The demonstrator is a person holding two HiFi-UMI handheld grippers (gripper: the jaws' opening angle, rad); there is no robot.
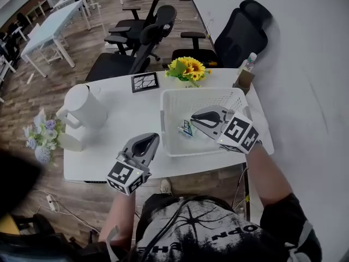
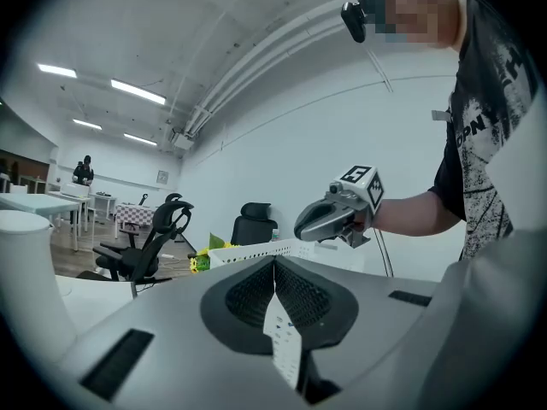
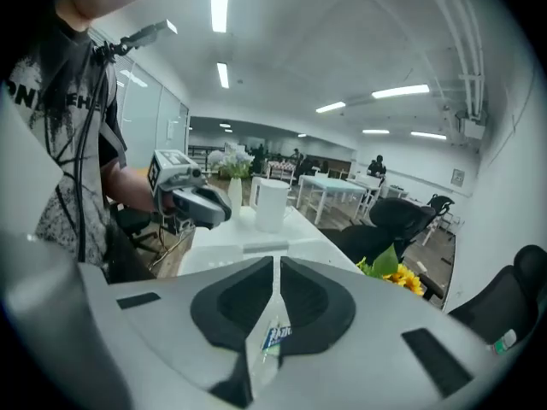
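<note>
Print on the left packet and right packet is unreadably small.

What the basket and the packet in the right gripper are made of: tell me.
Basket: seemingly moulded plastic, matt white, judging by its perforated lattice walls. Packet, clamped in the right gripper: looks like thin glossy film, partly see-through with a blue printed label; plastic or foil-lined, hard to tell.
</note>
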